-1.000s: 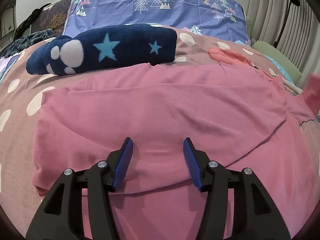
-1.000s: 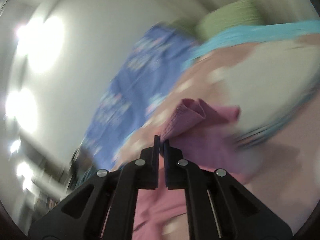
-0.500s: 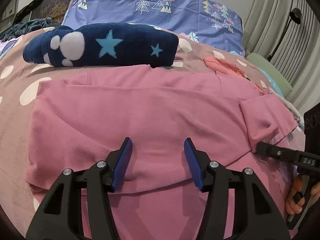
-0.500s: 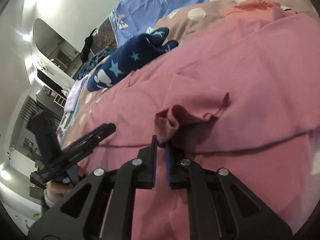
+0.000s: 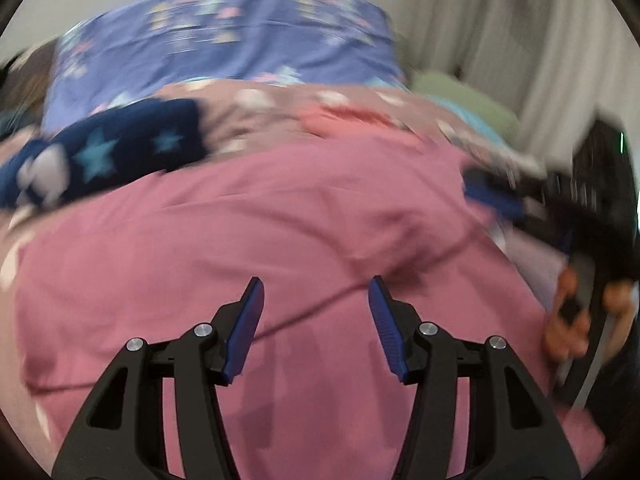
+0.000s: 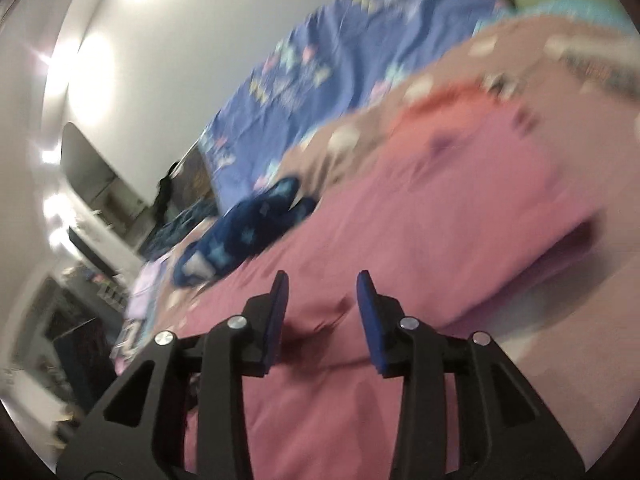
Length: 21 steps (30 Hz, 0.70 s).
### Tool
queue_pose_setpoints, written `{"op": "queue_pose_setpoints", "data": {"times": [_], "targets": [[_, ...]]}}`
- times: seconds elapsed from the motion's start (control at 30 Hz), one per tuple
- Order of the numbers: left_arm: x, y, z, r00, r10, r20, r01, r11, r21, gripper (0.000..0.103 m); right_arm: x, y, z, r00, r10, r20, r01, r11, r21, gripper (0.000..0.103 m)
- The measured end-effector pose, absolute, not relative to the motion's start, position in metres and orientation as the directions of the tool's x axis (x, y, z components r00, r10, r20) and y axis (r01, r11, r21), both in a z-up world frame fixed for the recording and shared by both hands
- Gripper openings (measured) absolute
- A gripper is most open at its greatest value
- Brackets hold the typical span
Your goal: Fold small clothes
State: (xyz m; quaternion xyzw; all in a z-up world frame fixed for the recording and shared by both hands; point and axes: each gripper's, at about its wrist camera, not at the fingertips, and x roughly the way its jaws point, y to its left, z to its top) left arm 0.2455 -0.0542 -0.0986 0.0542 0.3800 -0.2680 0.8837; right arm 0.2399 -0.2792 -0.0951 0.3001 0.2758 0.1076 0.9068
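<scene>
A pink garment (image 5: pixel 248 240) lies spread over the bed and fills the middle of both views (image 6: pixel 440 216). My left gripper (image 5: pixel 316 304) hovers open above its near part, nothing between the blue pads. My right gripper (image 6: pixel 322 300) has its jaws opening just over a folded pink edge; the cloth lies below them, free of the pads. In the left wrist view the right gripper (image 5: pixel 492 196) shows blurred at the garment's right edge, with a hand (image 5: pixel 568 320) on its handle.
A folded navy star-patterned garment (image 5: pixel 104 156) lies behind the pink one, and an orange-pink garment (image 5: pixel 344 116) sits further back. A purple patterned pillow (image 5: pixel 224 40) stands at the head of the bed. A green cushion (image 5: pixel 460 100) lies to the right, with curtains beyond it.
The right gripper brought the pink sleeve in over the garment, lowered it and let go, its jaws parting. The left gripper stayed open and shifted sideways, with its view now blurred.
</scene>
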Motion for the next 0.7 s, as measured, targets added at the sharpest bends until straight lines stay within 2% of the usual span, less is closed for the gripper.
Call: {"op": "queue_pose_setpoints", "data": {"times": [0.1, 0.13, 0.27, 0.3, 0.33, 0.37, 0.43, 0.47, 0.57, 0.7], "targets": [[0.251, -0.097, -0.106, 0.56, -0.378, -0.737, 0.547, 0.837, -0.014, 0.056, 0.231, -0.306, -0.094, 0.859, 0.277, -0.43, 0.031, 0.811, 0.585, 0.039], [0.254, -0.106, -0.107, 0.556, -0.367, -0.746, 0.552, 0.834, 0.0, 0.06, 0.232, -0.316, -0.098, 0.856, 0.278, -0.436, 0.054, 0.791, 0.61, 0.039], [0.274, -0.13, -0.113, 0.564, -0.295, -0.772, 0.525, 0.849, 0.059, 0.06, 0.238, -0.331, -0.114, 0.815, 0.39, -0.428, 0.038, 0.702, 0.711, 0.039], [0.277, -0.13, -0.111, 0.561, -0.301, -0.771, 0.52, 0.853, 0.046, 0.053, 0.241, -0.331, -0.113, 0.803, 0.426, -0.416, 0.011, 0.688, 0.725, 0.039], [0.282, -0.127, -0.107, 0.556, -0.319, -0.767, 0.513, 0.858, 0.015, 0.041, 0.24, -0.33, -0.111, 0.8, 0.445, -0.403, -0.015, 0.685, 0.728, 0.039], [0.284, -0.124, -0.102, 0.551, -0.336, -0.764, 0.509, 0.861, -0.012, 0.035, 0.239, -0.328, -0.107, 0.799, 0.456, -0.393, -0.035, 0.688, 0.725, 0.039], [0.287, -0.117, -0.092, 0.552, -0.362, -0.751, 0.503, 0.863, -0.046, 0.015, 0.236, -0.323, -0.099, 0.793, 0.49, -0.363, -0.099, 0.691, 0.717, 0.039], [0.288, -0.116, -0.088, 0.56, -0.362, -0.745, 0.499, 0.865, -0.045, 0.009, 0.236, -0.32, -0.096, 0.786, 0.509, -0.352, -0.124, 0.687, 0.716, 0.039], [0.29, -0.109, -0.078, 0.548, -0.4, -0.734, 0.5, 0.861, -0.096, 0.006, 0.235, -0.31, -0.092, 0.758, 0.554, -0.345, -0.175, 0.681, 0.711, 0.04], [0.287, -0.103, -0.073, 0.576, -0.38, -0.724, 0.485, 0.872, -0.072, 0.006, 0.239, -0.302, -0.097, 0.735, 0.557, -0.386, -0.162, 0.698, 0.698, 0.04]]}}
